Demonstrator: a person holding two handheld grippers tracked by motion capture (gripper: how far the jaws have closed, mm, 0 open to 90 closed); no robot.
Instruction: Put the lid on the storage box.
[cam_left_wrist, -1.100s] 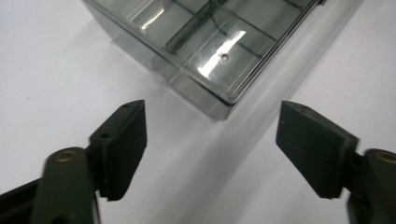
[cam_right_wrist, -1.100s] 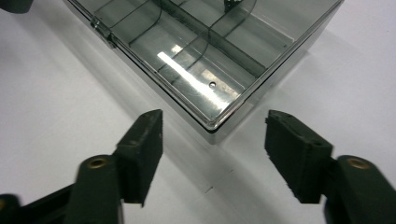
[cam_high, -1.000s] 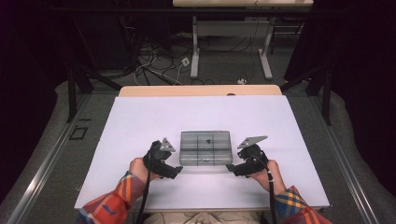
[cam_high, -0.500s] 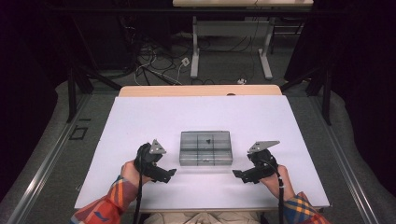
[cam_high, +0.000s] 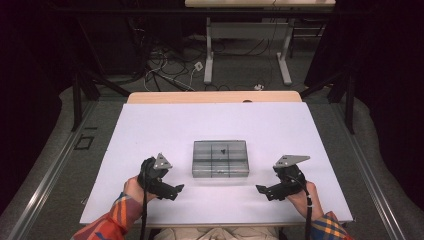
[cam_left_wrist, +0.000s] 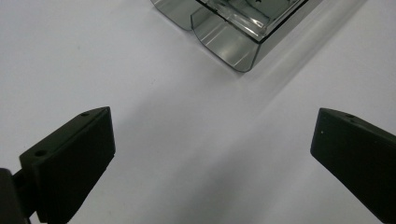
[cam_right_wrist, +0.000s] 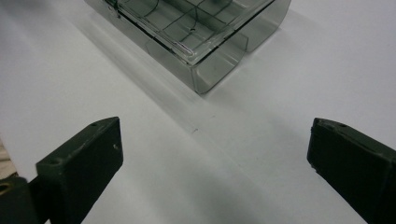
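The left gripper (cam_high: 175, 190) and right gripper (cam_high: 265, 191) both stand wide with nothing between their jaws, which have just been opening; each hovers low over the white bench (cam_high: 150, 130), one on either side of the box and apart from it. The smoky clear plastic compartment box (cam_high: 220, 158) sits mid-bench between them, lid on. It looks light, rigid and slick, with thin walls that could flex or skid. Its rounded short end walls (cam_left_wrist: 224, 44) seem the best hold, pinched squarely near the base from both sides.
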